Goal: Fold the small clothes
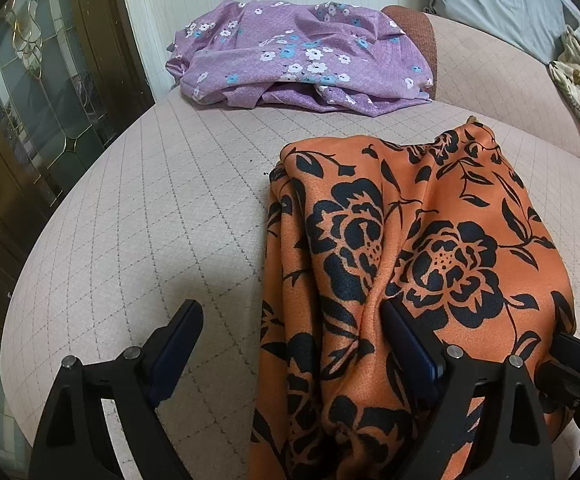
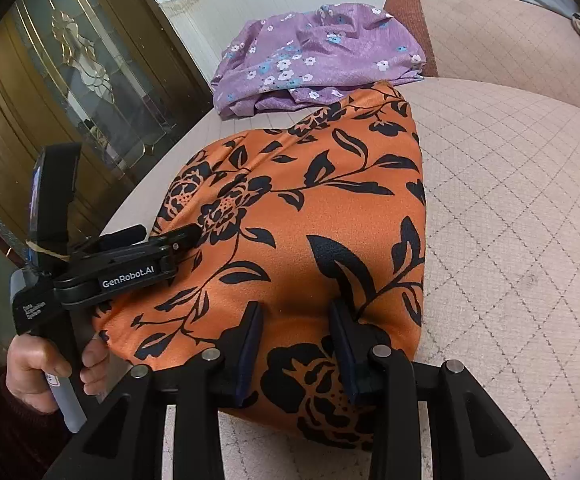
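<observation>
The orange satin-like garment printed with black roses and leaves [image 2: 309, 208] lay bunched in a rounded, partly folded heap on the pale pink quilted sofa cushion [image 1: 150, 208], its near edge hanging toward the cameras and a soft crease running along its left side. One such orange piece was in view. Behind it, near the wall, sat one crumpled lilac garment with small white and blue flowers [image 1: 301, 60], just touching the orange one's far tip in the right wrist view. The right gripper [image 2: 294, 322] stood with its two dark pads partway apart, resting against the orange fabric; whether they pinched a fold could not be told. The left gripper [image 1: 290, 320] was spread wide, one finger over the bare cushion, the other against the orange cloth, clamping nothing. A person's hand [image 2: 46, 368] held its handle. A dark wood-and-glass cabinet [image 2: 70, 80] stood to the left
</observation>
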`<state>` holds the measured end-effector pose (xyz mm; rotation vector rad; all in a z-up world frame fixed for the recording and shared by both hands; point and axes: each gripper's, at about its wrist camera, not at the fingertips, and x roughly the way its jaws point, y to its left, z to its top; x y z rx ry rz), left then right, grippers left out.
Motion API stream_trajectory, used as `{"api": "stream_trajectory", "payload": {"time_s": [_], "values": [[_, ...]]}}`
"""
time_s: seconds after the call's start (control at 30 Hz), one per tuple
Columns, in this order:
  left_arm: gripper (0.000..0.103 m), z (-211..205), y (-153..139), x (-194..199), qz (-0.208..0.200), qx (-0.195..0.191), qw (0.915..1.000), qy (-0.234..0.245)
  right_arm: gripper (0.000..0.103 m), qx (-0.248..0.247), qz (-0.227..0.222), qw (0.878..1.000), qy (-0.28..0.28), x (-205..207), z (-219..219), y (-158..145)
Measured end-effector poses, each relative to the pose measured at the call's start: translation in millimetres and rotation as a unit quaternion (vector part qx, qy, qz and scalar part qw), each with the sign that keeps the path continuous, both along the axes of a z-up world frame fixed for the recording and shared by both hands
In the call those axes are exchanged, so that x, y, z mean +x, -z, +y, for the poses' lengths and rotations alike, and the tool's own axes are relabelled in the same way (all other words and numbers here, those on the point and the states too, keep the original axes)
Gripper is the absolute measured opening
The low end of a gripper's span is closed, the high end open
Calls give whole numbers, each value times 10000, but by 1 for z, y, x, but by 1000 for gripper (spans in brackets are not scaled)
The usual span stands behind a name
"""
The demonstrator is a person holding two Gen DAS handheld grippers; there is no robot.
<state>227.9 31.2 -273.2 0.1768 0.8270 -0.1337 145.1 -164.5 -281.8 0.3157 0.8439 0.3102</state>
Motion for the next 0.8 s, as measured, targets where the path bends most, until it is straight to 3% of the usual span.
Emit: {"api": "stream_trajectory", "payload": {"time_s": [0.27,0.4,0.47,0.57,0.7,0.8], "values": [[96,2,1,0,-19,-26,10000,-48,39,30,-6,10000,9,-1,-1,0],[103,6,5,-1,-42,-81,9998,-149,38,8,276,9996,-19,7,-1,-7],[103,8,5,-2,5,-158,9998,-135,41,310,497,9983,-72,15,-8,-20],[103,10,-3,-3,123,-101,9999,56,41,560,223,9982,62,28,-18,-49],[103,19,-29,-19,-687,79,9976,-90,41,320,143,9993,137,67,-13,-71],[103,25,-24,-13,-450,9,9989,-135,41,412,308,9984,215,99,-8,-64]]}}
